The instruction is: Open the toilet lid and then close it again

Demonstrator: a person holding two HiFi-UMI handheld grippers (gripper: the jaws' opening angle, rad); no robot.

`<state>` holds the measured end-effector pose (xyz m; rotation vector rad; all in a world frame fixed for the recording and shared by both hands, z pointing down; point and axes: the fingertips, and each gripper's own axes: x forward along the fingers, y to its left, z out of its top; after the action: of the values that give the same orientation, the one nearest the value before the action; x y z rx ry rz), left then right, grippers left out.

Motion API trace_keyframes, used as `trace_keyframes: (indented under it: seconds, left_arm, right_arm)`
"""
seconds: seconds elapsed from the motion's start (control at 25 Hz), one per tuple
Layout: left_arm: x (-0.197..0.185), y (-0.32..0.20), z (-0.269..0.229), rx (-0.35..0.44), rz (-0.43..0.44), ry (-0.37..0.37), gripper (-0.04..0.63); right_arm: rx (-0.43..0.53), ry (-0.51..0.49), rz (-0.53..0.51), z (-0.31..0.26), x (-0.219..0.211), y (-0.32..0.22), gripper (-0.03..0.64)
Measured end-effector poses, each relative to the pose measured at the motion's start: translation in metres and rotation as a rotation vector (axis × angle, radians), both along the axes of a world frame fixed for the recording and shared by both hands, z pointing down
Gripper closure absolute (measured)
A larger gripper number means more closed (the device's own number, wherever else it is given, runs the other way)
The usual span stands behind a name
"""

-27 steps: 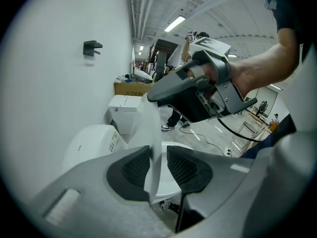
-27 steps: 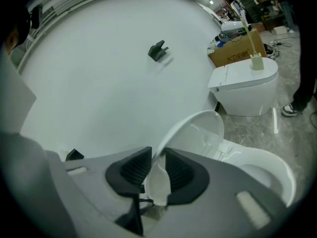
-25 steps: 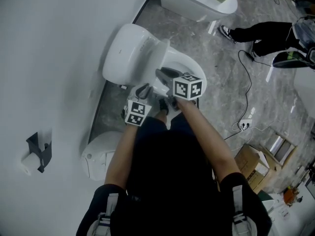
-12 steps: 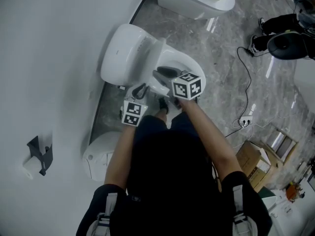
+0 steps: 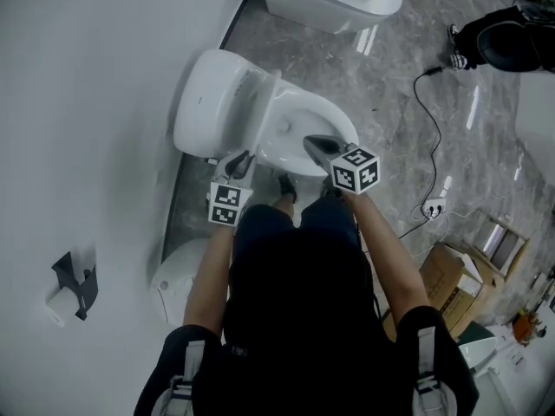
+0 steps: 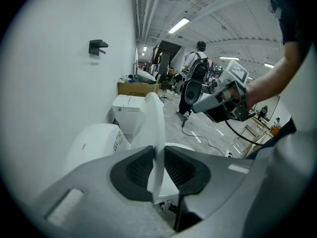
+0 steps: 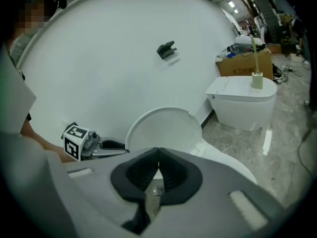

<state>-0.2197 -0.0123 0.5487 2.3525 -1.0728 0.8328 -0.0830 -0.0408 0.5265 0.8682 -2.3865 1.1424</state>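
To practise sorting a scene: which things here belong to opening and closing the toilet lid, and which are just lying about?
Job: toilet lid, toilet bowl, left gripper clamped on the lid, right gripper shut and empty.
Lying about: second toilet, cardboard box, wall holder.

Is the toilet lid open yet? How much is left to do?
Opening looks done: the toilet lid stands upright and the bowl is uncovered. In hand: the left gripper has its jaws shut on the lid's edge; the right gripper is shut and empty. Left: lowering the lid back down.
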Motion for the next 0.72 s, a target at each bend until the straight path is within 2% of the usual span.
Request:
trace_keyframes:
  seconds: [0.4, 0.72]
  left_arm:
    - [-0.014, -0.002, 0.005, -0.002, -0.030, -0.016, 0.521]
    - [-0.027, -0.011, 0.000, -0.006, -0.077, -0.012, 0.526]
  right_arm:
    - [-0.080, 0.105, 0.035, 0.031, 0.054, 0.056, 0.615]
    - [-0.095, 0.132, 0.060, 0.034, 0.077, 0.065, 0.615]
